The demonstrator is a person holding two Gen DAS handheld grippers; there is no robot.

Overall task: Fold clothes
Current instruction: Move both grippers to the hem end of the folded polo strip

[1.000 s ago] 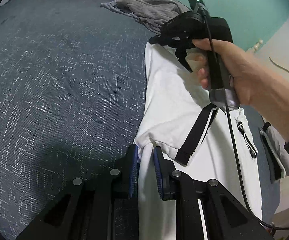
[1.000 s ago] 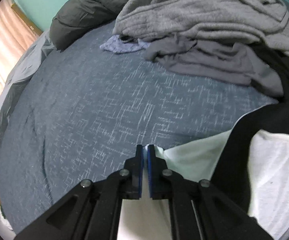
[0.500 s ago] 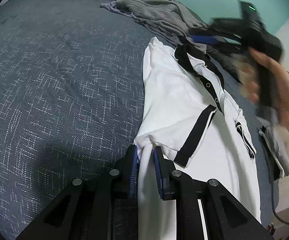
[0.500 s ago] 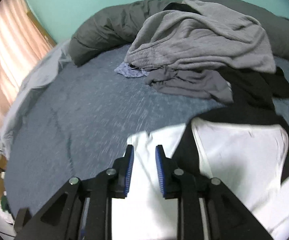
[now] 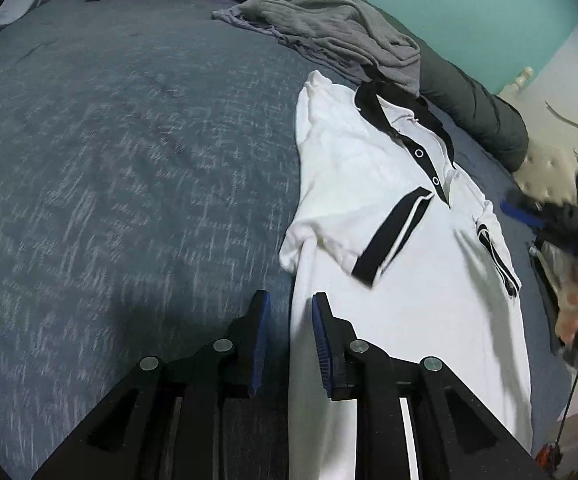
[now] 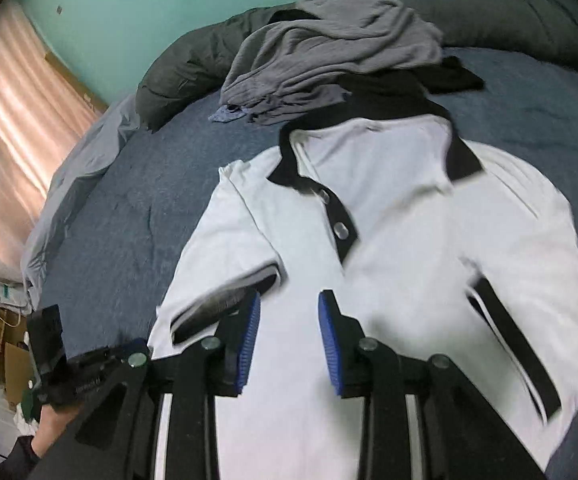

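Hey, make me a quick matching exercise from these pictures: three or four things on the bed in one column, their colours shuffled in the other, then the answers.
Things:
1. polo shirt
2. polo collar
3. bedspread
4. crumpled sweater

Colours:
A. grey
B. white
C. dark blue with pale flecks
D. black

Pairs: 1-B, 2-D, 3-C, 4-A

We see the bed (image 6: 129,208) under a blue-grey cover. The white polo (image 6: 409,248) lies flat on it. Beyond the polo's collar sits a grey clothes heap (image 6: 337,52), backed by a dark pillow (image 6: 185,68).
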